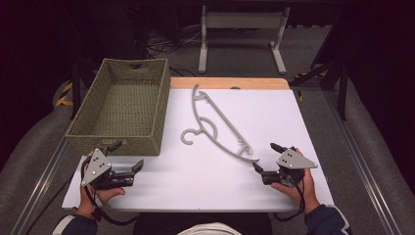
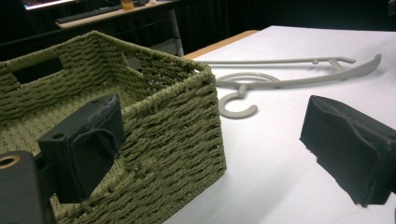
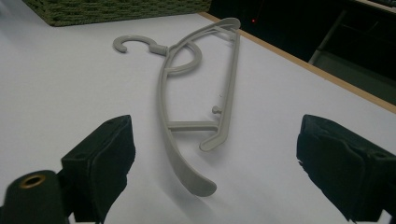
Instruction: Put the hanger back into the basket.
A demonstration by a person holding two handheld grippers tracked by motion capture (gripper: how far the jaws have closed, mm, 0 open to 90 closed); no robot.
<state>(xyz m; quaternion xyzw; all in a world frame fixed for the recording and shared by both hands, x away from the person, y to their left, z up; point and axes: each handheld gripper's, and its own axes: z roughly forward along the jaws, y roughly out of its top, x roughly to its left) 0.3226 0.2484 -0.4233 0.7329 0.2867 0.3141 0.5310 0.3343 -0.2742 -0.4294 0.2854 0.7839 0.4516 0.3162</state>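
Observation:
A grey plastic hanger (image 1: pixel 218 122) lies flat on the white tabletop (image 1: pixel 293 117), running diagonally with its hook toward the basket. A green woven basket (image 1: pixel 122 105) stands empty at the table's left. My left gripper (image 1: pixel 128 155) rests open at the basket's near corner, holding nothing. In the left gripper view its jaws (image 2: pixel 212 135) frame the basket corner (image 2: pixel 177 121), with the hanger (image 2: pixel 289 79) farther off. My right gripper (image 1: pixel 265 156) is open just short of the hanger's near end. The right gripper view shows that end (image 3: pixel 187 177) lying between the wide jaws (image 3: pixel 222 156), untouched.
A bare wooden strip (image 1: pixel 230 83) borders the table's far edge. Beyond it a white metal stand (image 1: pixel 242 19) rises from the floor among cables. Metal rails run along both sides of the table. The basket's near wall (image 3: pixel 116 11) sits at the top of the right gripper view.

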